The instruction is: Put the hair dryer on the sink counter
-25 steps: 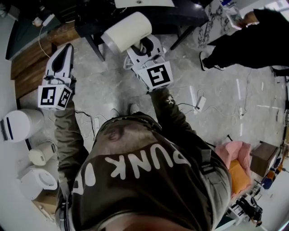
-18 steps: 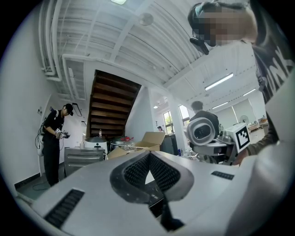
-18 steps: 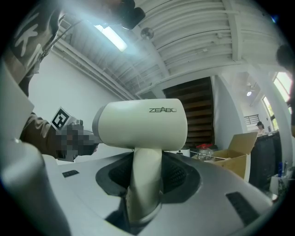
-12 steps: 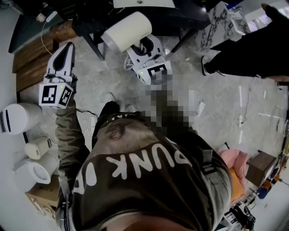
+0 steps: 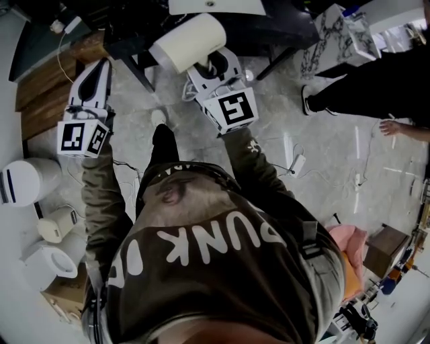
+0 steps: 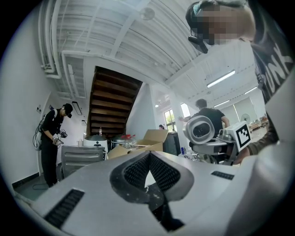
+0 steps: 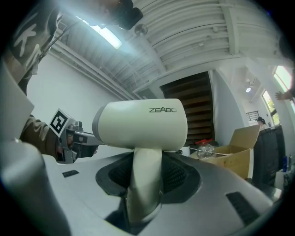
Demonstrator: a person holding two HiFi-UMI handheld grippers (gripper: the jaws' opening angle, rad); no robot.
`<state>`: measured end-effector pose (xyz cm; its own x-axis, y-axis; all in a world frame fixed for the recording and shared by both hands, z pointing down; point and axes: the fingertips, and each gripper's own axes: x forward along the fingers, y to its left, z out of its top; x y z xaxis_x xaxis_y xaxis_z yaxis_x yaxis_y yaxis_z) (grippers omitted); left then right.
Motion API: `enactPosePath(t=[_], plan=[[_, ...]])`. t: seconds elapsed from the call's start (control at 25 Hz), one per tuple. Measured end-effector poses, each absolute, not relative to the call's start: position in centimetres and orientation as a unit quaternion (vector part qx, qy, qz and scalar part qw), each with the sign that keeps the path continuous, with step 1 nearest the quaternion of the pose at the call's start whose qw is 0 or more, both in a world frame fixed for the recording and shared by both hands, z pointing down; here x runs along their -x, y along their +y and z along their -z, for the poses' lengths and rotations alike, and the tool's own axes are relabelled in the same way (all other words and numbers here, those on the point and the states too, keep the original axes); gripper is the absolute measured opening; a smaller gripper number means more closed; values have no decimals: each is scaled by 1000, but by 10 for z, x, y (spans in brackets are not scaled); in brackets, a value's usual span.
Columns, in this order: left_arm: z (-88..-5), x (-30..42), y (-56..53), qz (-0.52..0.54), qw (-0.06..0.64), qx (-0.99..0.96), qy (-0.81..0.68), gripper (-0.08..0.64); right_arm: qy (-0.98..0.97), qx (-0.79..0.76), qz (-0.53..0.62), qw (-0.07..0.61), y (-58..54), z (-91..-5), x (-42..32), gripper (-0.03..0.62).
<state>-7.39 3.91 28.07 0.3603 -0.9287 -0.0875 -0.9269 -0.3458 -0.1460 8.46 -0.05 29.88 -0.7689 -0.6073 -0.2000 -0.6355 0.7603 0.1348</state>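
A cream hair dryer (image 5: pixel 188 41) is held up in front of me, its handle clamped between the jaws of my right gripper (image 5: pixel 216 69). In the right gripper view the hair dryer (image 7: pixel 143 122) stands upright with its barrel lying crosswise, and the right gripper (image 7: pixel 146 162) is shut on the handle. My left gripper (image 5: pixel 95 84) hangs at the left with its jaws shut to a point and nothing in them. In the left gripper view the left gripper (image 6: pixel 148 156) has its tips touching, and the hair dryer (image 6: pixel 201 130) shows at the right.
A dark table (image 5: pixel 269 20) stands ahead, with wooden steps (image 5: pixel 47 74) at the left. White appliances (image 5: pixel 23 183) sit along the left wall. Cables and a power strip (image 5: pixel 296 160) lie on the marble floor. Another person in black (image 5: pixel 376 74) stands at the right. A cardboard box (image 7: pixel 235 148) is ahead.
I have stepped forward: one leg now shows ahead of my body. Both grippers kept their hold and place. The person at the right shifted and now shows a hand.
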Motion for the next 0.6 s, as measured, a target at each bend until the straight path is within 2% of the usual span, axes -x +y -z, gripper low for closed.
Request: enactPosePath(t=[0.6], plan=[[-323, 179, -135, 7, 41, 835, 549, 3, 932, 361, -47, -1, -160, -343, 19, 158]])
